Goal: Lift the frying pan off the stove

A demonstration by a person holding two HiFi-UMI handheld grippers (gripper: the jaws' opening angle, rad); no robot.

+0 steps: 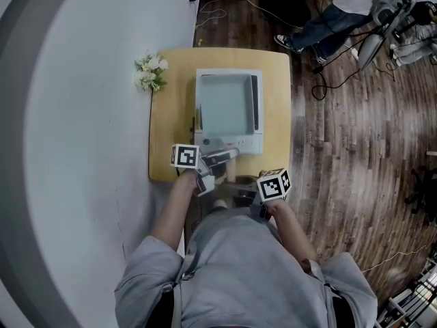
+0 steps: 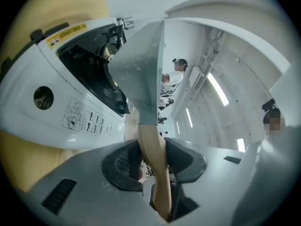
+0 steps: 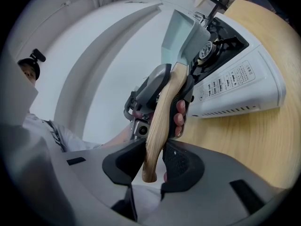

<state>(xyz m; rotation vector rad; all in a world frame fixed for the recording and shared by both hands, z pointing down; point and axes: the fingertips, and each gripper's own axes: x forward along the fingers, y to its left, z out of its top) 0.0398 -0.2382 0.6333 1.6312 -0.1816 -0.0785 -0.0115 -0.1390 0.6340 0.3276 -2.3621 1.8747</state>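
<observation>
A square pale-teal frying pan [image 1: 225, 103] is over a white tabletop stove [image 1: 239, 143] on a yellow table [image 1: 275, 87]. Its wooden handle [image 1: 230, 173] points toward me. My left gripper [image 1: 213, 162] is shut on the handle close to the pan, and my right gripper [image 1: 240, 194] is shut on the handle's end. In the left gripper view the handle [image 2: 151, 142] is pinched between both pads of the gripper [image 2: 153, 157], and the pan's underside [image 2: 136, 74] stands a little apart from the black burner [image 2: 91, 72]. In the right gripper view the handle [image 3: 160, 112] runs up from my right gripper [image 3: 153, 161] to the pan [image 3: 183, 34].
A small bunch of white flowers [image 1: 150, 72] sits at the table's back left corner. A white curved wall lies to the left. Dark wooden floor [image 1: 355, 156] with cables lies to the right, and a seated person [image 1: 334, 16] is beyond the table.
</observation>
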